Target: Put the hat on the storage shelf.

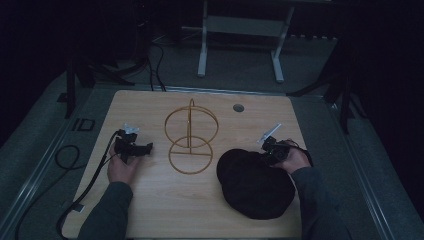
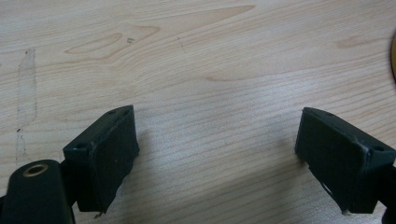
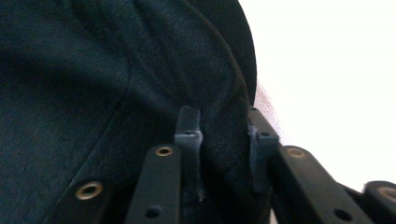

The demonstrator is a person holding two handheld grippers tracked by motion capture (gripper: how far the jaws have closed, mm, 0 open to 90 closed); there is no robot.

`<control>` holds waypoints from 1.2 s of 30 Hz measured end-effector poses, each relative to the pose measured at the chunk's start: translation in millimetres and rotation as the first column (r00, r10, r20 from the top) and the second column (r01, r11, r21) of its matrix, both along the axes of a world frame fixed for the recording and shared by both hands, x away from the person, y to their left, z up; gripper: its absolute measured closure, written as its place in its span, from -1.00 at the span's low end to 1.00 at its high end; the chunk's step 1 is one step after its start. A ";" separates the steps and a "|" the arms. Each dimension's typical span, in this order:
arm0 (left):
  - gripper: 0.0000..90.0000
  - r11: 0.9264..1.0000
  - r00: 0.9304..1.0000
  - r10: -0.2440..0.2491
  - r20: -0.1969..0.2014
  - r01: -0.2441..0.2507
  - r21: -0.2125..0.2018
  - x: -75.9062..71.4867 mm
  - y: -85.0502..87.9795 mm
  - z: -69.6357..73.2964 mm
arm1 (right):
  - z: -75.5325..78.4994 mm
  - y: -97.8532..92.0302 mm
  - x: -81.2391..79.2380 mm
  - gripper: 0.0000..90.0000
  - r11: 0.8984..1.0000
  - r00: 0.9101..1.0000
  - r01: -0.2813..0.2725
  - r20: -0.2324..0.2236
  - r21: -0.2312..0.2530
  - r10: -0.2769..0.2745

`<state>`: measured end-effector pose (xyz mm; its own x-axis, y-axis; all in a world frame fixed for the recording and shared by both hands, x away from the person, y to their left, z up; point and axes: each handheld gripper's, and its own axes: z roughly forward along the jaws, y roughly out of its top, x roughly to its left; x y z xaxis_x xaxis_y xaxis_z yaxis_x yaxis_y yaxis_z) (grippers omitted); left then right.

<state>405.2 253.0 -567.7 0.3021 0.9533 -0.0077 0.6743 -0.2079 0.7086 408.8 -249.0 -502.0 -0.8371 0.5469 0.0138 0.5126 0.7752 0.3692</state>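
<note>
We see the tall gold wire ring stand [image 1: 191, 135] blocking mid-table; left of it lies bare wood, while right of it the floppy black fabric hat [image 1: 252, 182] seemingly crowds the passage.

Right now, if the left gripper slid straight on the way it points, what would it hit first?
Probably the gold wire stand. The left gripper points across the bare wooden table toward it, jaws open and holding nothing; how high it rides is hard to judge.
</note>
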 end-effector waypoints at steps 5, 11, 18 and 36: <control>-0.72 1.000 1.000 0.000 0.000 0.000 0.000 0.0 0.0 0.0 | 1.3 -10.3 -0.2 0.72 0.997 0.997 0.039 -0.070 0.071 -0.034; -0.72 1.000 1.000 0.000 0.000 0.000 0.000 0.0 0.0 0.0 | 3.4 -23.4 -0.8 0.74 0.983 0.990 0.118 -0.094 0.144 -0.105; -0.72 1.000 1.000 0.000 0.000 0.000 0.000 0.0 0.0 0.0 | 12.4 -36.6 -1.3 0.75 0.963 0.979 0.179 -0.136 0.203 -0.154; -0.72 1.000 1.000 0.000 0.000 0.000 0.000 0.1 0.0 0.0 | 46.8 -41.4 12.6 0.74 0.945 0.954 0.275 -0.172 0.176 -0.246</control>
